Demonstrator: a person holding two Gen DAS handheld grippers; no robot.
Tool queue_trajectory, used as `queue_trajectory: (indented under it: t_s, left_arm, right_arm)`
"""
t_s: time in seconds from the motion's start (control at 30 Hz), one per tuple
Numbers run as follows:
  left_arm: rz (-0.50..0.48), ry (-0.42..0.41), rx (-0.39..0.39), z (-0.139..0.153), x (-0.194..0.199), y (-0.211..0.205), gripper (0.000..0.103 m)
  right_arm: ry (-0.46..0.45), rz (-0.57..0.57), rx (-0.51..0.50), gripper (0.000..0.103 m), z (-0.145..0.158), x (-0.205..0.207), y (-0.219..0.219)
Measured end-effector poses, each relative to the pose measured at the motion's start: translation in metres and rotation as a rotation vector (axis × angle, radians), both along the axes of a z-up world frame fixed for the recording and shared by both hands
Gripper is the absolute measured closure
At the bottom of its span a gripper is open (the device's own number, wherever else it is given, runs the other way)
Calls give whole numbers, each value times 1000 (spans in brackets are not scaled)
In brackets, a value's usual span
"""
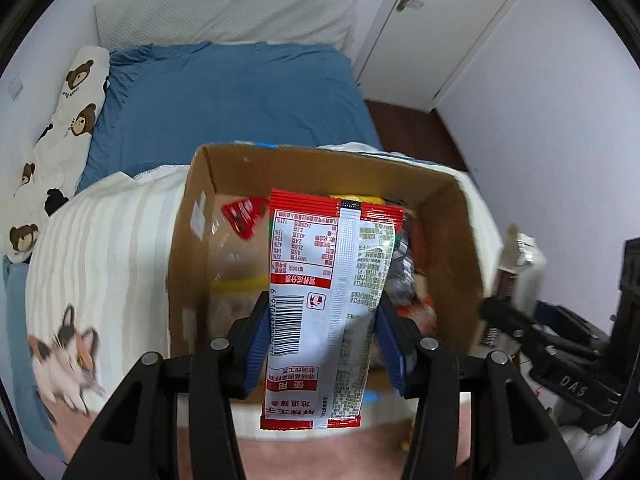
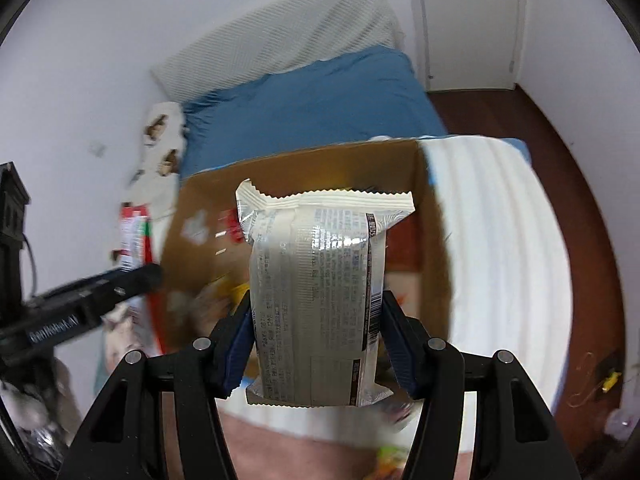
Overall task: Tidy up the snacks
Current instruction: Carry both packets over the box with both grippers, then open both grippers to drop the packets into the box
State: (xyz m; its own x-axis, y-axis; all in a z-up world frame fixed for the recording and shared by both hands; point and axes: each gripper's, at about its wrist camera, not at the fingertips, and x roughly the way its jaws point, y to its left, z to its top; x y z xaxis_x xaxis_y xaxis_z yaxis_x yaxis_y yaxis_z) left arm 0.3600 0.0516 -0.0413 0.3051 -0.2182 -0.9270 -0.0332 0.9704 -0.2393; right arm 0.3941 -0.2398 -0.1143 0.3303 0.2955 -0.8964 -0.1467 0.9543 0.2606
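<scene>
Blue-padded jaws of the left gripper [image 1: 322, 336] stand narrowed and clamp the sides of a red and white snack packet [image 1: 320, 300], which shows its back with a barcode and a nutrition table and hangs above the open cardboard box [image 1: 200, 208]. Likewise the right gripper [image 2: 316, 336] has its jaws pressed on both sides of a cream-coloured snack pack [image 2: 316, 280] with zigzag sealed ends, printed side up, also held over the box opening. Inside the box lie more snacks: a clear bag with a red corner label [image 1: 244, 216] against the left wall and a jumble of red, orange and yellow wrappers [image 1: 412, 280] toward the right, too blurred to tell apart. From the left wrist view the right gripper shows at the right edge with its pale pack; from the right wrist view the left one shows at the left edge with its red packet. The box rests on a striped cream blanket [image 1: 100, 240] with a cat print [image 1: 68, 356], spread on a bed with a blue sheet [image 1: 240, 104]. Along the wall lies a white bear-print pillow [image 1: 72, 108], and at the head a white headboard [image 1: 228, 12]. Beyond are a white door [image 2: 472, 24] and a dark wood floor [image 2: 580, 200].
</scene>
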Motion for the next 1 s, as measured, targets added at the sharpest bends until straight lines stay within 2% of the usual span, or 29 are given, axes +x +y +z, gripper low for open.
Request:
queue_trajectory:
  t_s: [0.17,0.4,0.47,0.5,0.53,0.57,0.6,0.7,0.83,1.0]
  left_arm:
    - [9,110,33,-47,52,12,56]
    - [-17,210,113,-90,76,13,54]
    - [12,218,108,-95,77,19,45]
    - [18,221,100,-95,77,21,39]
    - [27,223,98,-97,77,23,22]
    - [31,218,104,-98,77,24,9]
    - [31,213,106,-97,75,24,9]
    - [31,214,107,-97,71,25,8]
    - [26,206,92,-96,62,24,7]
    - [15,184,122,-91,49,19,7]
  right_arm:
    - [66,-29,-71,42,-30,47,-6]
    - [192,-62,-38,40,-96,76,-12]
    - [249,-76,-29,36,-117,80,-13]
    - [254,-73,-27,30,-121,81,-12]
    - [251,-62,-29,26,-122,81,-9]
    - [251,-56,-32,21,-121,76,-5]
    - [252,-49,-36,14,-121,76,0]
    - [242,-27,-73,5,-123,75,14]
    - [228,-13,-104,5,-120,71,24]
    - [208,-13,-133,4,-115,67,25]
